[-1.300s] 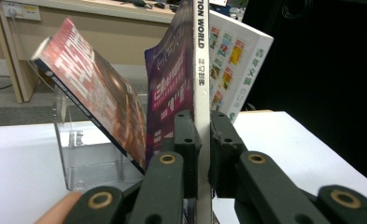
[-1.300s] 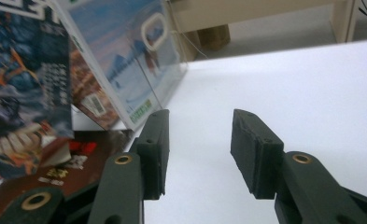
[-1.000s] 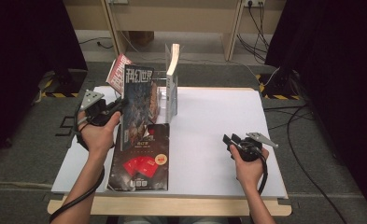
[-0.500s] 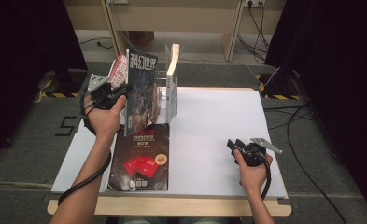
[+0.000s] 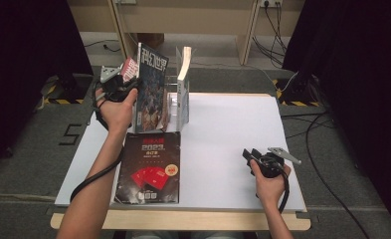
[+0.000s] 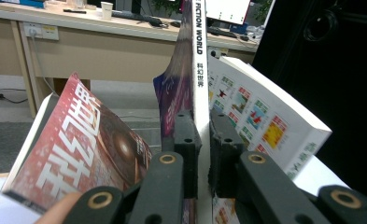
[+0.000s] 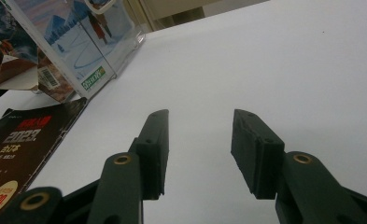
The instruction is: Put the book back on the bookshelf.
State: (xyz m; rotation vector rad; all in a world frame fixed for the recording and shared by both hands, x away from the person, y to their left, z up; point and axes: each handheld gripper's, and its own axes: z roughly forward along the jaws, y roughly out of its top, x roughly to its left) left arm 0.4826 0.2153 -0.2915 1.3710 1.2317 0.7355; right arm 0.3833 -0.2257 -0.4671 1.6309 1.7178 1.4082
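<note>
My left gripper (image 5: 132, 88) is at the table's far left, shut on the spine of a dark magazine (image 5: 151, 84) that stands upright just left of a clear rack (image 5: 175, 102). In the left gripper view both jaws of the left gripper (image 6: 203, 140) pinch the white spine of the magazine (image 6: 199, 79), which rises straight up. A red magazine (image 6: 78, 144) leans at its left and a white book (image 6: 265, 121) at its right. My right gripper (image 5: 250, 157) rests low over the white table near the front right, open with nothing between its fingers (image 7: 155, 149).
A black book (image 5: 150, 167) lies flat at the front left of the white tabletop (image 5: 223, 129). The white book (image 5: 183, 74) stands in the clear rack. The black book (image 7: 17, 140) and the rack (image 7: 102, 46) also lie far left of the right gripper (image 7: 200, 140).
The left gripper has carried the dark magazine up and away from the person, toward the rack, and it now stands more upright. The right hand has barely shifted.
</note>
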